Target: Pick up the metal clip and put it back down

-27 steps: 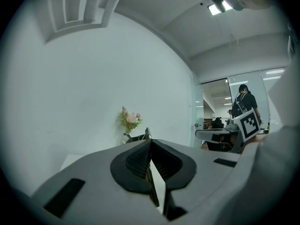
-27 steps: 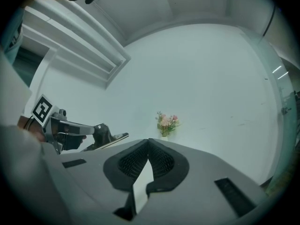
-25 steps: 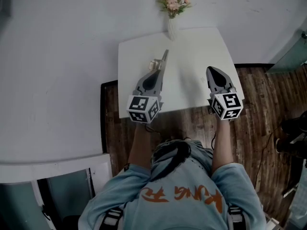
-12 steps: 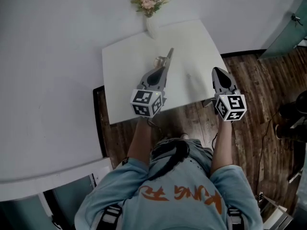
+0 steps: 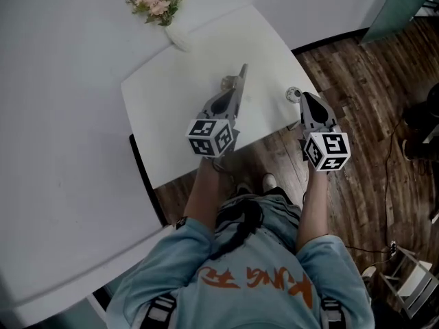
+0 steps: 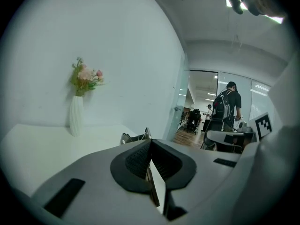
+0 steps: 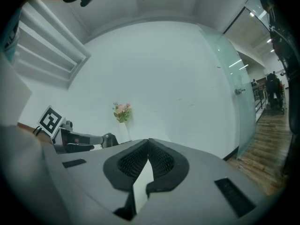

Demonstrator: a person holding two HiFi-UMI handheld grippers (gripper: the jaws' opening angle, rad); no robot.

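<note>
Readable writing only on the light-blue shirt (image 5: 274, 252): orange lettering across the back, upside down in the head view, one part seeming to read "KUNG", the rest not legible. On the marker cube (image 5: 209, 137) of the left gripper (image 5: 241, 69) and on that of the right gripper (image 5: 302, 96), black-and-white square patterns, no words.

One container: a white ribbed vase (image 6: 76, 115), upright at the far corner of the white table (image 5: 171, 108) against the wall, holding pink flowers (image 6: 85, 76) with green leaves.

Left gripper over the middle of the table, jaws pressed together, pinching a thin metal strip between the pads. Metal clip (image 6: 136, 137) right at the jaw tips, its shiny loops sticking out to the left. Cannot tell whether lifted clear of the table top or touching it.

Right gripper above the table's near right edge, jaws closed tip to tip with nothing between, only white showing through the gap lower down. Just beside its tip, a small round thing (image 5: 293, 94) on the table, too small to identify
</note>
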